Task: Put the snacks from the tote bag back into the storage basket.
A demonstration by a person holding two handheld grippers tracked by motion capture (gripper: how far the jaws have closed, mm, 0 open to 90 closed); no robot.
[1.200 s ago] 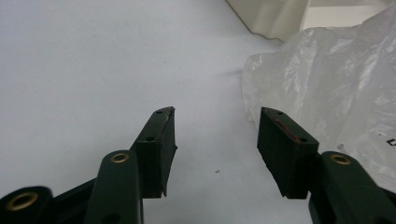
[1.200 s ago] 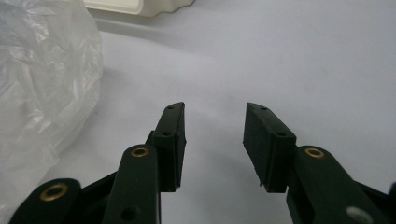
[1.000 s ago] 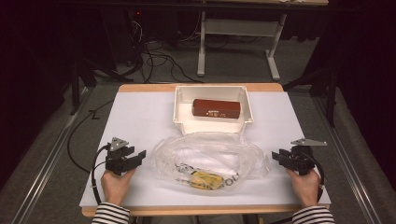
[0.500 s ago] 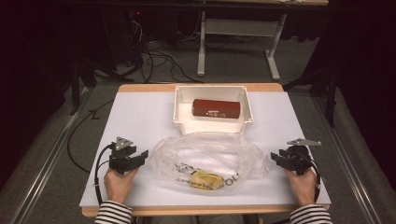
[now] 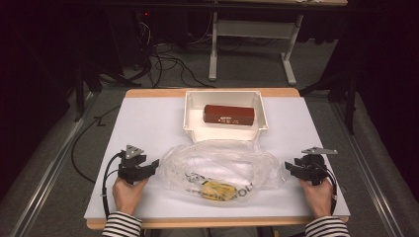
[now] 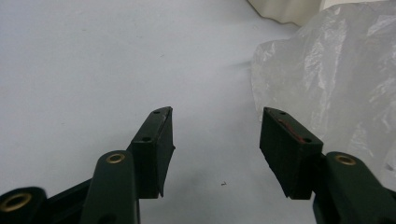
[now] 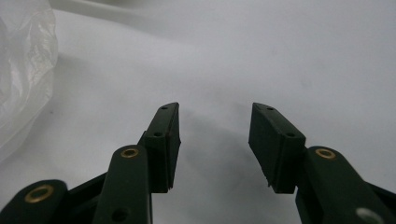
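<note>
A crumpled clear plastic bag (image 5: 222,170) lies at the front middle of the white table (image 5: 148,118), with a yellow item (image 5: 217,190) and dark print showing through it. My left gripper (image 5: 155,165) rests just left of the bag, jaws open and pointing at it. In the left gripper view the gripper (image 6: 217,114) is empty, with the bag (image 6: 336,79) just beyond its right jaw. My right gripper (image 5: 289,168) sits right of the bag. Its jaws have just been opening, and the gripper (image 7: 215,107) has nothing between them. The bag (image 7: 23,70) lies off to their left.
A white bin (image 5: 225,131) stands behind the bag at the table's middle back, and a dark red box (image 5: 229,114) lies in it. Bare white tabletop lies to the left and right of the bin. Beyond the table are cables and a desk frame on the floor.
The right gripper's jaws stand a little wider than before. Both hands stay about where they were, and the bag has not moved.
</note>
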